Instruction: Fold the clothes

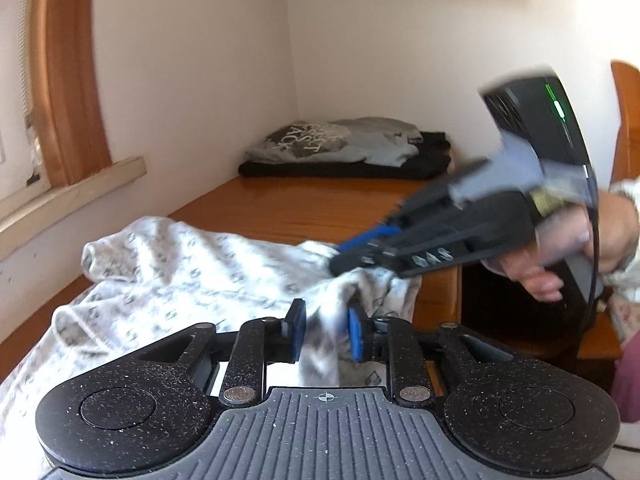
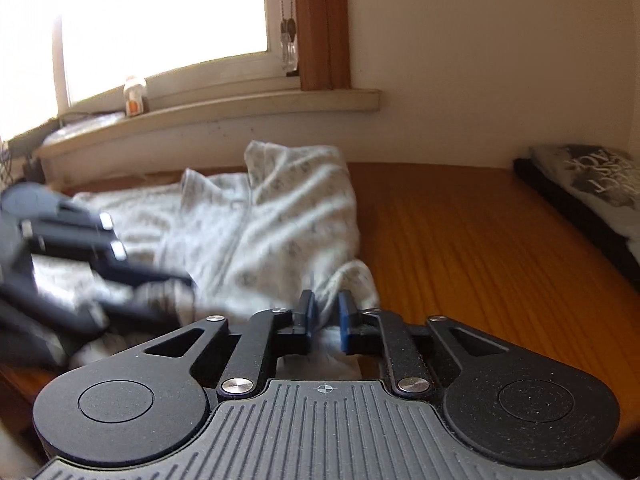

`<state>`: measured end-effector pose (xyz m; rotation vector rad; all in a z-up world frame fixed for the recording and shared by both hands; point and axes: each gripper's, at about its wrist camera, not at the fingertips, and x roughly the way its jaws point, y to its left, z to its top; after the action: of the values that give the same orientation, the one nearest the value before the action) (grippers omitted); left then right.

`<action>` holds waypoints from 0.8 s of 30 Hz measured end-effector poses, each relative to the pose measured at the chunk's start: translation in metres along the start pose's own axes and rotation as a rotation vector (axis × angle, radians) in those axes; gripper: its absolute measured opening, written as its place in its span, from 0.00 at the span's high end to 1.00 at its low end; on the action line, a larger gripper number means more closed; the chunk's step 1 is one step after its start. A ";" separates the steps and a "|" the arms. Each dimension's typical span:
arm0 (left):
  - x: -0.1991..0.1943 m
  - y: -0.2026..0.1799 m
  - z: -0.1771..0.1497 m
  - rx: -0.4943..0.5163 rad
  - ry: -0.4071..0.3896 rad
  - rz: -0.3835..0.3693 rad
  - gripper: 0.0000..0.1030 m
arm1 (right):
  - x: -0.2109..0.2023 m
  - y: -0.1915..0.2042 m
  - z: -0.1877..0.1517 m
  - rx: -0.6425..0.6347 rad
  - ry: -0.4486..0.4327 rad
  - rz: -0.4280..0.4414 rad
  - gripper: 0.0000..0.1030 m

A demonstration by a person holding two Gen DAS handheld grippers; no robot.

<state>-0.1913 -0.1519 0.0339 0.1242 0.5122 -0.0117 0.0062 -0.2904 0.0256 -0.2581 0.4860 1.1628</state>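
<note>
The left gripper pinches the white patterned garment, pads a bit apart. At two o'clock, the right gripper pinches it too. The garment lies crumpled on the wooden table. Far back sits folded clothes.

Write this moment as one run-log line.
left gripper: fabric between pads | right gripper: same | garment: crumpled on table
</note>
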 end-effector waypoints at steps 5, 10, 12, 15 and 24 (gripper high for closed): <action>-0.021 0.013 0.009 -0.033 -0.038 0.014 0.74 | -0.008 -0.001 -0.013 -0.011 -0.029 -0.034 0.89; -0.034 0.025 0.022 -0.050 -0.078 0.049 0.72 | -0.011 0.001 -0.017 -0.017 -0.055 -0.032 0.88; -0.031 0.028 0.027 -0.050 -0.071 0.073 0.70 | -0.012 0.002 -0.014 -0.021 -0.064 -0.030 0.88; -0.009 0.030 0.029 -0.072 -0.018 0.064 0.70 | -0.018 -0.002 -0.004 0.038 -0.109 -0.003 0.88; 0.016 0.018 0.005 -0.053 0.091 0.063 0.70 | -0.011 0.031 0.004 -0.019 -0.104 0.079 0.87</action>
<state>-0.1742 -0.1347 0.0319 0.0889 0.5990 0.0691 -0.0248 -0.2854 0.0361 -0.1954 0.3968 1.2518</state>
